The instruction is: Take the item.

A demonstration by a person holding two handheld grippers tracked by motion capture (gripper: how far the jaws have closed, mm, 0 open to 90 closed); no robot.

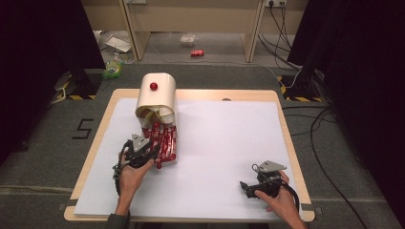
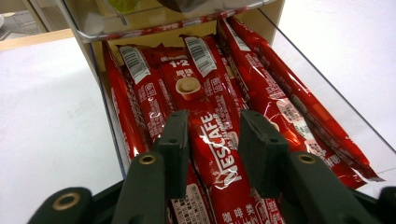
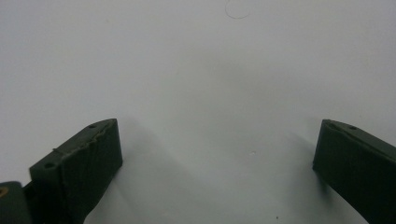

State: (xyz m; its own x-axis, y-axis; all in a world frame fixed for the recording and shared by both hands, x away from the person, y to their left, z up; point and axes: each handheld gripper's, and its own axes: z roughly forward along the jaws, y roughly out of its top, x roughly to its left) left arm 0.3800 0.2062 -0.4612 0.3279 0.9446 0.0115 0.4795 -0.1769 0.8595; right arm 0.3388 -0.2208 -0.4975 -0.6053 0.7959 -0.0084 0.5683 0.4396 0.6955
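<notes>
A cream dispenser with a red knob stands at the table's back left. Its clear drawer is pulled out toward me and holds several red Nescafe sachets lying lengthwise. My left gripper sits at the drawer's near end. In the left gripper view, my left gripper has its jaws closed in on the two sides of one middle sachet, which still lies among the others. My right gripper rests low at the front right, and in its own view my right gripper stands wide open over bare white paper.
A white sheet covers the wooden table. Beyond the far edge the floor holds a red can, loose litter and cables. Black stands flank the table on both sides.
</notes>
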